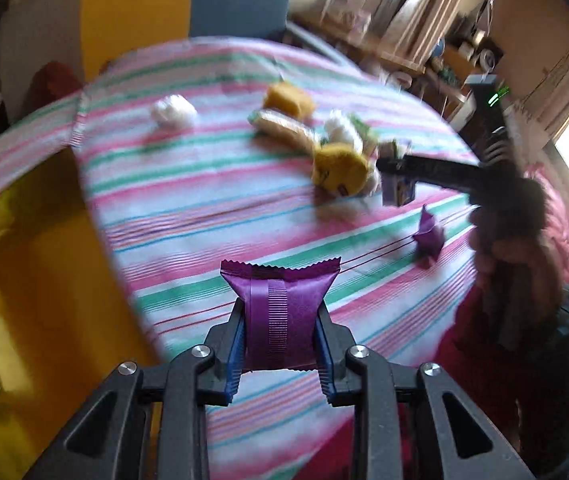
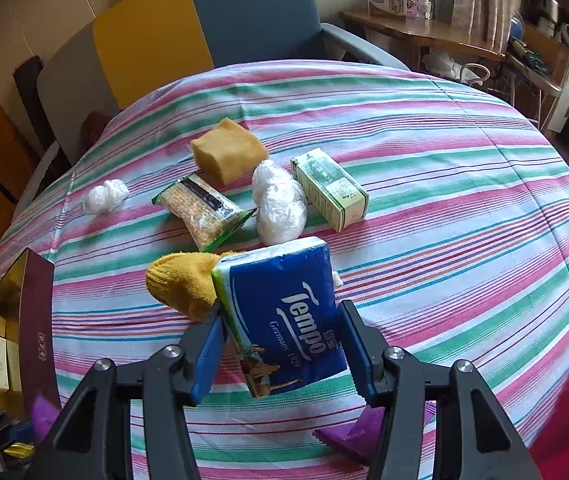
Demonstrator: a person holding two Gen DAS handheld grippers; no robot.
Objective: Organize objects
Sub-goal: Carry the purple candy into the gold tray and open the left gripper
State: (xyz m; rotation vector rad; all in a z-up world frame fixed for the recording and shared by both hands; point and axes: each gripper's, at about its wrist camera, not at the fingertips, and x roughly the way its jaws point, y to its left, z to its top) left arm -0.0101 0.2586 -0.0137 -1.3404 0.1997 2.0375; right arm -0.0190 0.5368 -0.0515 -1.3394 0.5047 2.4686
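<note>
Left wrist view: the left gripper point(image 1: 280, 344) is partly closed, its two blue ribbed pads clamped on the sides of a purple snack packet point(image 1: 280, 312) of glossy foil with a serrated top edge and a ridged centre seam; the packet stands upright between the fingers at lower centre of the frame. A second purple packet point(image 1: 428, 236) lies on the striped tablecloth point(image 1: 204, 200) at centre right. In the upper right, blurred by motion, the right gripper point(image 1: 398, 176) holds a blue tissue pack point(image 1: 398, 192) beside a yellow sock point(image 1: 340, 168). A white crumpled plastic ball point(image 1: 172, 110) lies at upper left centre, and a yellow open box point(image 1: 44, 240) fills the left edge. Right wrist view: the right gripper point(image 2: 280, 344) is partly closed on the blue tissue pack point(image 2: 284, 316), a soft rectangular plastic-wrapped pack printed "Tempo", held tilted between the blue pads at lower centre. The knitted yellow sock point(image 2: 180, 280) lies just behind and left of the pack, touching it. Farther up the frame lie a cracker packet point(image 2: 200, 208) in clear wrap, a tan sponge block point(image 2: 228, 150), a crumpled clear plastic bag point(image 2: 280, 204) and a green-and-cream carton point(image 2: 330, 188), close together. A smaller plastic ball point(image 2: 104, 196) lies apart at the left. A purple packet point(image 2: 348, 436) shows under the right finger at the bottom.
</note>
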